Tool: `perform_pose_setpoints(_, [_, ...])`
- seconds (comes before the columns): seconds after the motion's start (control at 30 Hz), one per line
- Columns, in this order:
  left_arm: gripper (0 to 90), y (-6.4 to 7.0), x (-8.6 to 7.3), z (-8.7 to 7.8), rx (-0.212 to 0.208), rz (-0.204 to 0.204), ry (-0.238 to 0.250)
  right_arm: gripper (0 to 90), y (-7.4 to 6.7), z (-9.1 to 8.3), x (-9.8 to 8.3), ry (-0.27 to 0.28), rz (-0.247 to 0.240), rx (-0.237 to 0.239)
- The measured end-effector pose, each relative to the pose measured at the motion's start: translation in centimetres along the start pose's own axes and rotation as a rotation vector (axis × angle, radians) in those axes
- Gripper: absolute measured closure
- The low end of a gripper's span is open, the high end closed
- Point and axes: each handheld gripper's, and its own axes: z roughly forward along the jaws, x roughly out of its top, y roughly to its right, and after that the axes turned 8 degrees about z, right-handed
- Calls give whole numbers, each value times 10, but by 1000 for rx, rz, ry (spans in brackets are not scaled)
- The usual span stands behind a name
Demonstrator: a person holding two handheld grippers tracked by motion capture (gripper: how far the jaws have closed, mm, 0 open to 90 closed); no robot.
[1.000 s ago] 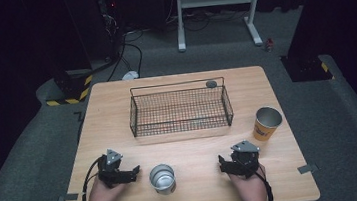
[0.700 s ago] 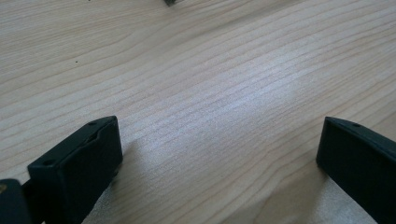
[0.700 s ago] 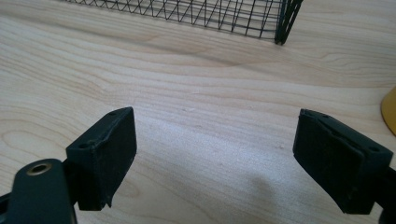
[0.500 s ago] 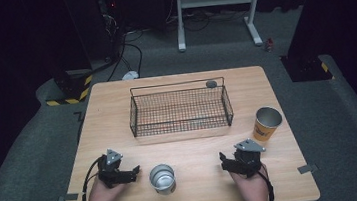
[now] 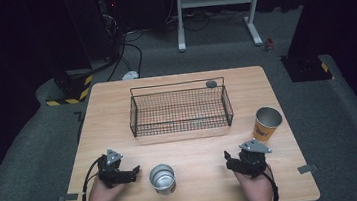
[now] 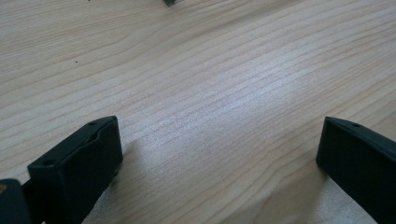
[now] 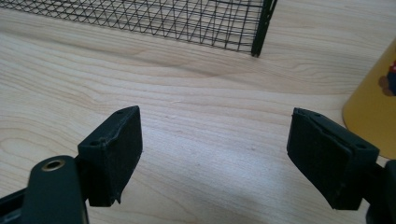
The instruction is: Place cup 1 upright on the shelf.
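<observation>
My left gripper [image 5: 126, 174] rests on the wooden table [image 5: 192, 152] near its front left, held by a hand. In the left gripper view its jaws [image 6: 219, 140] stand wide open over bare wood. My right gripper [image 5: 243, 161] sits near the front right, also hand-held. In the right gripper view it is open [image 7: 215, 135] with nothing between its fingers. A short metal cup [image 5: 162, 178] stands between the two grippers, apart from both. To the right stands a yellow cup [image 5: 267, 124], whose side [image 7: 373, 107] shows beside the right jaw.
An empty black wire basket [image 5: 180, 111] stands at the table's middle; its near right corner [image 7: 259, 28] lies ahead of the right gripper. A small dark round thing [image 5: 211, 83] lies behind the basket. Cables and a white stand occupy the floor beyond the table.
The right gripper has drifted slightly right and toward the front edge. The left gripper has barely moved.
</observation>
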Motion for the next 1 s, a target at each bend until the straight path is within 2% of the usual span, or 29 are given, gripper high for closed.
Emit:
perform_pose_setpoints(0.4, [7,0,1,0,-1,5,-4,198,11,-12,-3,26,20,-29])
perform_pose_setpoints(1.0, [9,1,-1,-2,15,-9,-3,195,42,-32,-16,51,67,-71])
